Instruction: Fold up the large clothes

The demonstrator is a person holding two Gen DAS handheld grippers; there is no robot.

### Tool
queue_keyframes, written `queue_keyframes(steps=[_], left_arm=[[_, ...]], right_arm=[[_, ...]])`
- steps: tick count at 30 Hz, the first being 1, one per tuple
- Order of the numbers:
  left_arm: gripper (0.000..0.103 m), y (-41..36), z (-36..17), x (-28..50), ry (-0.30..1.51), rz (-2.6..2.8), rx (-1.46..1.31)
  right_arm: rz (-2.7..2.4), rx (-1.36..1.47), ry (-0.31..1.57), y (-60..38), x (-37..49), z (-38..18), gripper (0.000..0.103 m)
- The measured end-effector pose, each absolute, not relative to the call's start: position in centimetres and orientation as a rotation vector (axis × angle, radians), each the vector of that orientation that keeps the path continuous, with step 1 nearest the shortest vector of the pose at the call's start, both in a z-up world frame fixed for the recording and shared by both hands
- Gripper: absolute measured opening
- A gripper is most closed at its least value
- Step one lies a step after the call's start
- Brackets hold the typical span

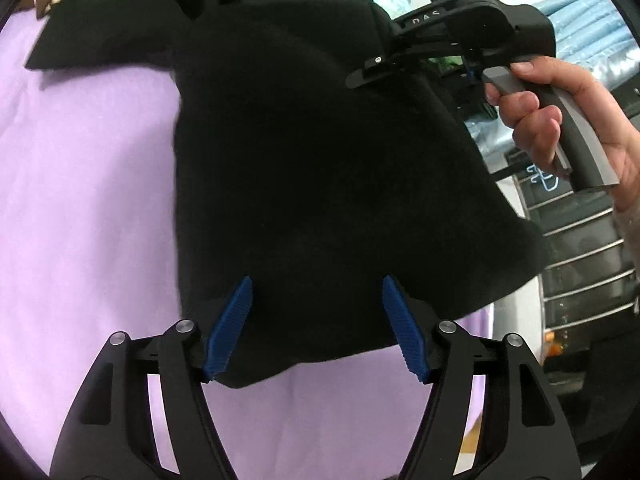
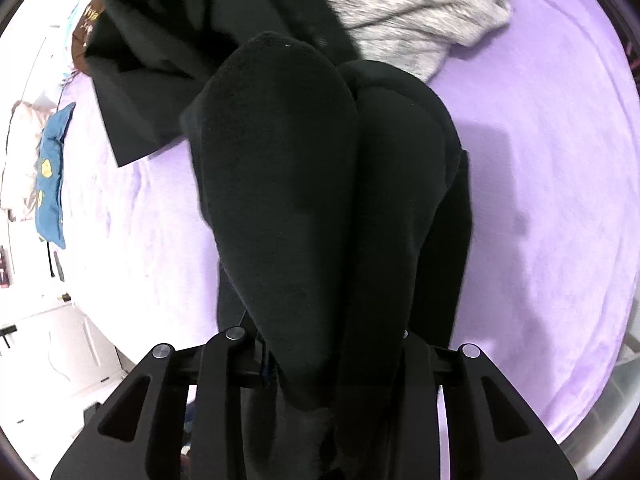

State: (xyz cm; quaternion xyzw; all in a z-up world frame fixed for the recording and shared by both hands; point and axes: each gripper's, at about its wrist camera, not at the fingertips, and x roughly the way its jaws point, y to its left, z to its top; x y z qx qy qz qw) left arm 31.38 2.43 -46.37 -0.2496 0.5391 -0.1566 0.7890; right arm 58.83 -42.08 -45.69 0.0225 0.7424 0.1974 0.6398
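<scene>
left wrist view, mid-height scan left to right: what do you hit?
purple bedsheet → black garment → right hand on the right gripper's grey handle → metal rack behind, at the right edge.

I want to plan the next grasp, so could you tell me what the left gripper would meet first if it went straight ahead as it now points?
Most likely the black garment: the open left gripper has that hanging cloth between its blue fingers already. Depth is unclear.
</scene>
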Motion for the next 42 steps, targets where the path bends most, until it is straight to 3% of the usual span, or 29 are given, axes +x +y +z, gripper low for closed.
queue_keyframes(steps=[16,19,21,23,27,36,42], left_arm=[[0.069,-3.7,-49.5,32.5,1.255,-0.336,-0.374],[0.073,-5.8,-50.2,33.1,1.253,-0.332,-0.292],[0.08,-6.6,-50.5,32.9,1.239,-0.336,-0.258],[0.083,-7.1,-50.4,32.8,1.216,-0.353,-0.225],[0.083,-6.5,-49.8,32.2,1.207,-0.367,-0.239],[0.085,-0.2,-45.4,32.3,1.115,-0.296,-0.378],[0.085,0.3,-47.5,32.9,1.141,-0.267,-0.4]], right_arm=[[0.365,0.209,1.709,-50.7,58.1,-53.0,0.039],[0.363,0.184,1.697,-51.2,58.3,-53.7,0.046],[0.342,0.169,1.688,-52.0,58.2,-54.0,0.063],[0.341,0.171,1.674,-52.6,58.0,-53.9,0.065],[0.293,0.139,1.676,-53.3,58.1,-52.3,0.077],[0.246,-0.031,1.459,-50.8,60.3,-42.9,0.08],[0.392,-0.17,1.399,-39.5,60.5,-40.5,0.08]])
